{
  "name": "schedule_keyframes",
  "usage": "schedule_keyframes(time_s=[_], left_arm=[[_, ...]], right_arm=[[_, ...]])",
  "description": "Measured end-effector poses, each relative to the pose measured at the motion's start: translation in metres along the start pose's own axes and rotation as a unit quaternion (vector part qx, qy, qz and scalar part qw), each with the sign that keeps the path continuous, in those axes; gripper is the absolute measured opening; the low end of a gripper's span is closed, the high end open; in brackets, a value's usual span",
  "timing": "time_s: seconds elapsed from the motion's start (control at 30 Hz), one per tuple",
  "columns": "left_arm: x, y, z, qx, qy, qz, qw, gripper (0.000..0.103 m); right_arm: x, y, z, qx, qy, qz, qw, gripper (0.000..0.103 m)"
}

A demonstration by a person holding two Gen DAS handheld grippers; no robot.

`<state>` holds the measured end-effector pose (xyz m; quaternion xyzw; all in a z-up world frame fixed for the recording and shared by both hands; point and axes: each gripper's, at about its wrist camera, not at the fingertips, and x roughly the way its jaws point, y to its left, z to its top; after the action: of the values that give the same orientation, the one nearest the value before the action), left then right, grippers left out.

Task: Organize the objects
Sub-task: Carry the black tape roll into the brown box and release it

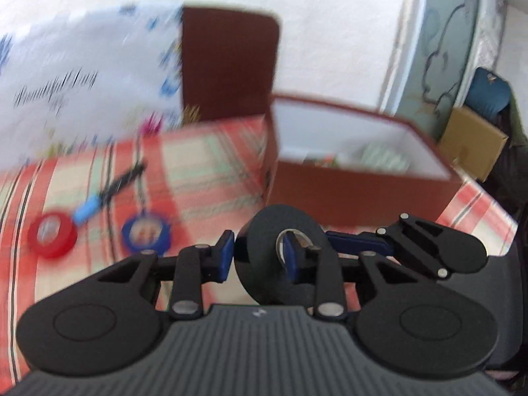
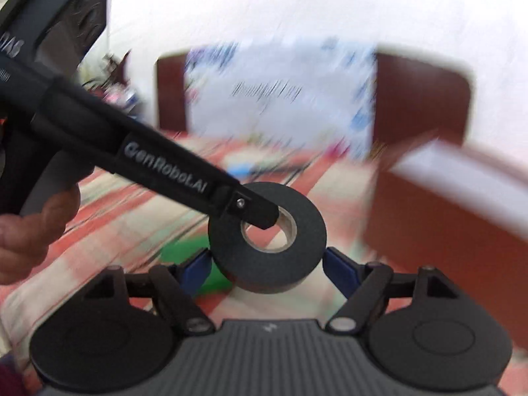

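A black tape roll (image 1: 264, 247) hangs in my left gripper (image 1: 259, 252), which is shut on its wall, one finger through the core and one outside. In the right wrist view the same black roll (image 2: 297, 250) sits between the blue pads of my right gripper (image 2: 267, 269), which is open around it; the left gripper's finger (image 2: 184, 171) reaches into the core from the upper left. The brown open box (image 1: 363, 191) with white inside stands just beyond, to the right. A red tape roll (image 1: 51, 234) and a blue tape roll (image 1: 145, 234) lie on the plaid cloth.
A blue-and-black pen (image 1: 105, 194) lies by the red roll. The box lid (image 1: 227, 62) and a white printed bag (image 1: 82, 85) stand at the back. A green object (image 2: 184, 250) lies under my right gripper. A cardboard box (image 1: 472, 142) sits off the table's right.
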<state>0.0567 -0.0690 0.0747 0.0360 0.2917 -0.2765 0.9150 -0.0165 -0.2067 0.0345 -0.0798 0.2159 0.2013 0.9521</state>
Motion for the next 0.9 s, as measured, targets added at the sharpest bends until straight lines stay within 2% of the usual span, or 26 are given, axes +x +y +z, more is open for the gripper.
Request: schedule_keyframes(time_s=[0.1,0.2,0.37,0.5,0.57,0.67,0.73,0.9], left_arm=[[0.019,-0.019,0.033,0.019,-0.042,-0.020,0.9988,0.035],[0.050,-0.031,0.060,0.016,-0.055,-0.032,0.9979,0.036],[0.103,-0.046,0.077,-0.004,-0.018,-0.055,0.9983,0.035],[0.126,-0.053,0.074,-0.026,0.004,-0.071,0.9971,0.037],[0.134,-0.058,0.075,-0.030,0.023,-0.068,0.9970,0.037],[0.123,-0.059,0.070,-0.012,0.017,-0.060,0.9980,0.037],[0.104,-0.051,0.069,-0.016,-0.002,-0.066,0.9977,0.037],[0.042,-0.014,0.050,-0.020,-0.051,-0.049,0.9973,0.038]], right_arm=[[-0.007,-0.022,0.019,-0.018,-0.041,-0.070,0.997,0.077],[0.000,-0.057,0.034,-0.002,-0.054,-0.115,0.992,0.077],[0.022,-0.105,0.037,0.028,-0.027,-0.157,0.987,0.077],[0.026,-0.125,0.028,0.045,-0.007,-0.176,0.983,0.078],[0.023,-0.131,0.026,0.060,-0.009,-0.176,0.983,0.080],[0.014,-0.124,0.024,0.045,-0.023,-0.201,0.978,0.080],[0.001,-0.117,0.022,0.047,-0.047,-0.205,0.976,0.079],[-0.031,-0.085,0.005,0.049,-0.105,-0.160,0.980,0.078]])
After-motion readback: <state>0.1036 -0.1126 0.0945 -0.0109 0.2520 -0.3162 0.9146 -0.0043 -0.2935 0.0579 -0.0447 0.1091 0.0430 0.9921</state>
